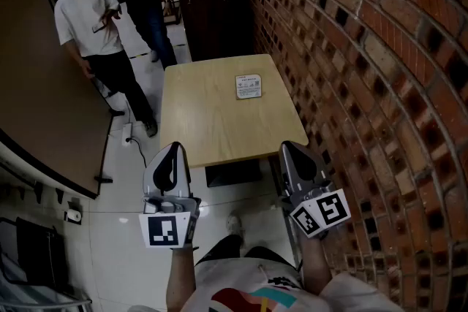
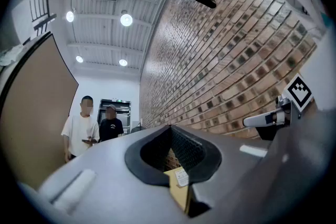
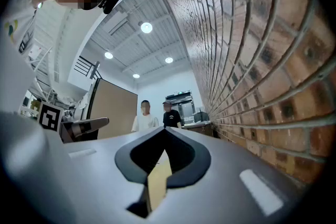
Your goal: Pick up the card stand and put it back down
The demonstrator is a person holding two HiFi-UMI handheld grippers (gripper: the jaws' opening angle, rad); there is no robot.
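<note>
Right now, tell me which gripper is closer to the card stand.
Right. The right gripper hovers at the table's near edge, slightly right of the card stand; the left gripper hovers farther off to its left.

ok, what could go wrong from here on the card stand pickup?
1. Card stand sits on the table's far half: long reach, easy to misjudge.
2. Right tool is shut; unopened, it would shove the stand.
3. Brick wall runs close along the right: little room for that arm.
</note>
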